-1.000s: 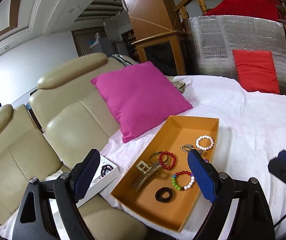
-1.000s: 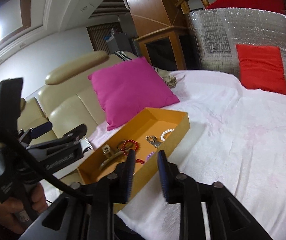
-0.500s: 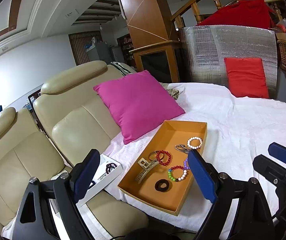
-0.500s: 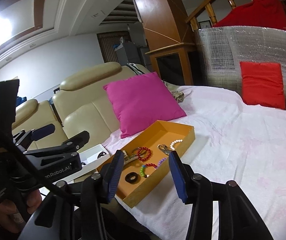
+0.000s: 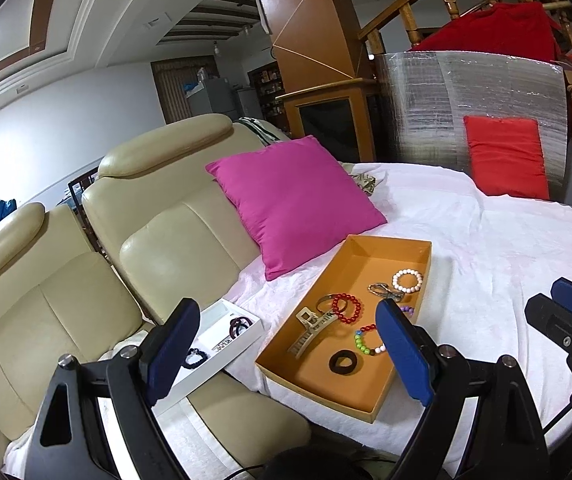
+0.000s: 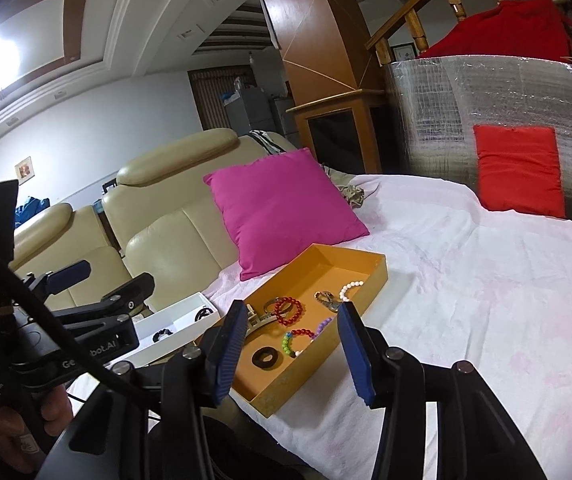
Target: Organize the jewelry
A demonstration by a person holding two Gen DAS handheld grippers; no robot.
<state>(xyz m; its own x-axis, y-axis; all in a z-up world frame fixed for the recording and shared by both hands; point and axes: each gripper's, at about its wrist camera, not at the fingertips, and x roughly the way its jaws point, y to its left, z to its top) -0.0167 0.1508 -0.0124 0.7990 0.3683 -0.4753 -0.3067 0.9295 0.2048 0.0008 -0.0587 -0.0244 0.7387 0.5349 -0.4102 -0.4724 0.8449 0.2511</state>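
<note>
An orange tray (image 5: 422, 256) (image 6: 378, 276) lies on the white-covered bed. In it are a white bead bracelet (image 5: 407, 280), a red bead bracelet (image 5: 348, 308), a multicolour bead bracelet (image 5: 366, 342), a beige hair claw (image 5: 311, 332), a black ring (image 5: 344, 362) and a metal clasp (image 5: 382, 290). A white box (image 5: 222, 344) (image 6: 174, 326) with dark hair ties sits left of the tray. My left gripper (image 5: 286, 356) is open and empty, held back above the tray's near end. My right gripper (image 6: 290, 350) is open and empty, near the tray's near corner.
A magenta pillow (image 5: 294, 204) leans behind the tray against a cream leather sofa (image 5: 158, 240). A red cushion (image 5: 506, 156) rests against a silver foil panel (image 5: 466, 96) at the far right. The bed cover (image 6: 486, 300) spreads to the right.
Both grippers have pulled back and up from the tray, so it looks smaller. The right gripper's jaws have opened wider. The jewelry has not moved.
</note>
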